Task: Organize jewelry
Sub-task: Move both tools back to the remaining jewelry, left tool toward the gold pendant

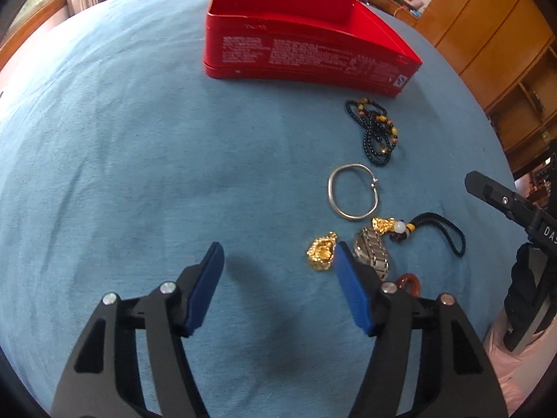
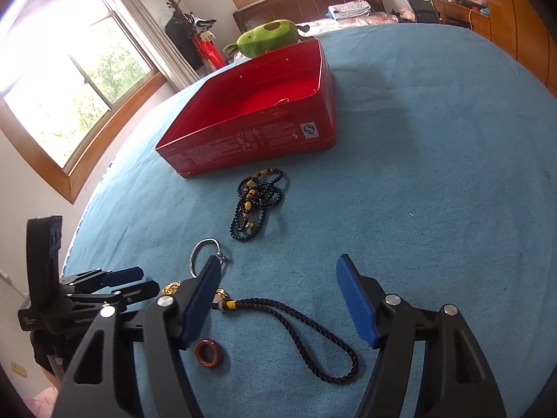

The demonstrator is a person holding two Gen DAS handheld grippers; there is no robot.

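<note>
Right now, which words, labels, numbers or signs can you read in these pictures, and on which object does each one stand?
"DAS": white letters, cut off at the frame edge, on the right hand-held gripper, seen from the left wrist.
White square label with a blue circular "S" sign: on the red tin.
Rows of white print on the tin's side wall: too small and blurred to read.
White print on the left hand-held gripper's body: too blurred to read.

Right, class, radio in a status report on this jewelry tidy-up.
Left gripper open, empty; right gripper open, empty. Open red tin box on blue cloth; black bead necklace, silver bangle, gold pendant outside it. Nothing blocking.
</note>
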